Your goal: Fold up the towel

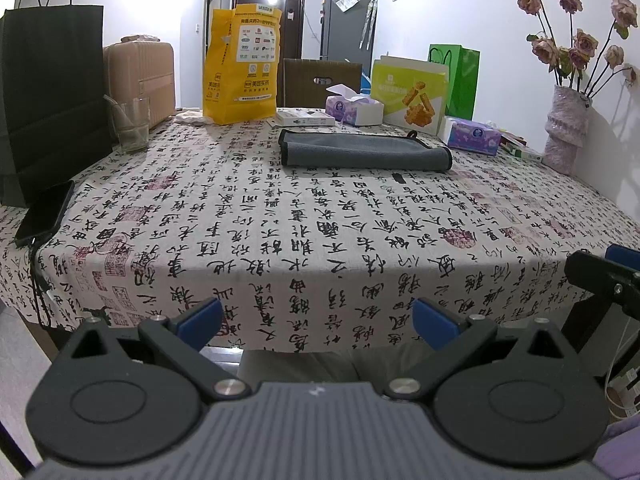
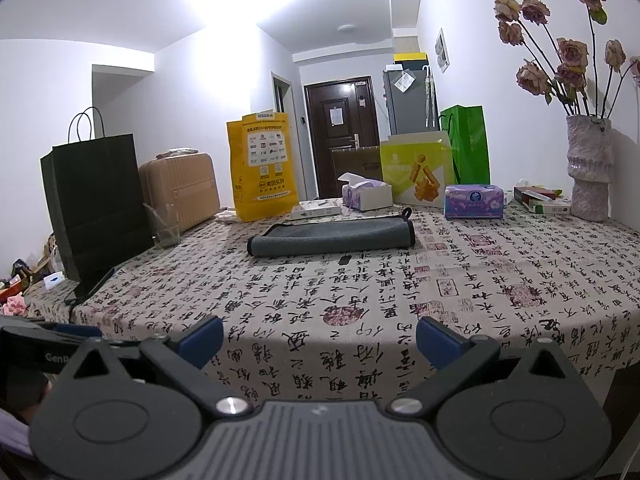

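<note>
Worktop in calligraphy-print cloth is stretching out ahead of both tongs. Grey towel, folded, is lying flat well beyond them, untouched. Left tongs and right tongs are hovering wide open, gripping nothing.

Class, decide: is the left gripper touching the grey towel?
Apart. The left wrist view shows the open left gripper at the table's near edge, bare tablecloth separating it from the towel.
</note>
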{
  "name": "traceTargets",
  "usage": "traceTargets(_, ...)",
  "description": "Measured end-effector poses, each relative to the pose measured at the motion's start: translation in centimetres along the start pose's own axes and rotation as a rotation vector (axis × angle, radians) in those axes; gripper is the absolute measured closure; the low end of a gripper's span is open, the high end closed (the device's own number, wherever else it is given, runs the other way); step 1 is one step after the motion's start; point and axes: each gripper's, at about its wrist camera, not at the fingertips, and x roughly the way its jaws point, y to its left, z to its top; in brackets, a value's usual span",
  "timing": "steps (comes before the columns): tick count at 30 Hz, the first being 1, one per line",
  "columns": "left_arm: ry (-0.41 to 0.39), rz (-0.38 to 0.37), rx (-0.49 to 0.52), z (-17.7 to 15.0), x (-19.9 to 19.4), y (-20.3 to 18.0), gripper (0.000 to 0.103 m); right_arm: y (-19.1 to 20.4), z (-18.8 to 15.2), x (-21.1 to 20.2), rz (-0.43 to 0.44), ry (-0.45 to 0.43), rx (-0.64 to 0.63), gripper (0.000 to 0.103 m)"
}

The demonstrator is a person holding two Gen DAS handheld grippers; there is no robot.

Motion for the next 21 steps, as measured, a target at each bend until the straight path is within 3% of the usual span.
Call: traceTargets(21,0.006,-0.002,0.0,-0.49,0.18,-0.25,0.0,0.19,-0.12,0.15,0.002,0.003,-0.002,0.0)
